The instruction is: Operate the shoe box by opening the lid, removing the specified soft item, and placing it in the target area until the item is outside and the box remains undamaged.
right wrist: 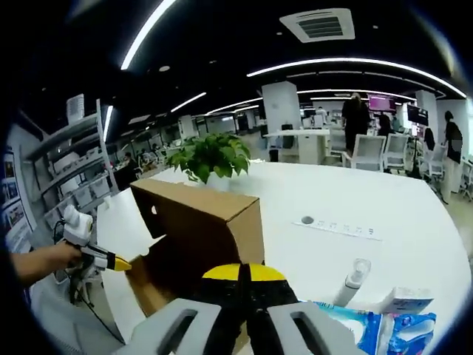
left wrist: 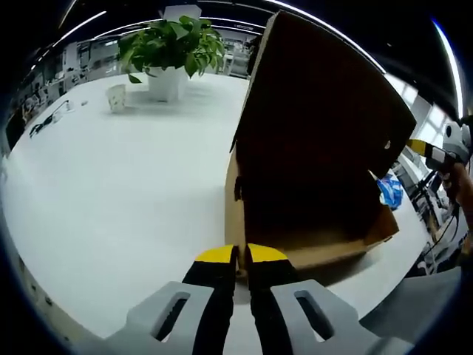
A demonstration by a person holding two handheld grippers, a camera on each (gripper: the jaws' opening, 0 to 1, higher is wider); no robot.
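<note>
In the left gripper view the left gripper (left wrist: 242, 260) is seen lowest and nearest, its yellow-tipped jaws drawn together on the near bottom corner edge of the shoe box (left wrist: 310, 222); whether cardboard is truly nipped between them cannot be told for certain. In the right gripper view the right gripper (right wrist: 243, 272) is likewise brought together, right at the box's side wall, and a grip on it cannot be confirmed either. Just beyond, the lid (left wrist: 325, 111) is seen raised steeply above the open box, which lies on its side on the white table (left wrist: 111, 192). The interior is dark, and the soft item cannot be made out inside. Damage is judged most likely at the thin wall if it is pinched hard or pulled while the lid is pushed further back, so that the hinge fold is creased or torn. The box may also be dragged across the table. Further off, a blue packet (right wrist: 384, 325) and a small bottle (right wrist: 353, 281) could be knocked, and the potted plant (left wrist: 171, 52) stands well apart.
</note>
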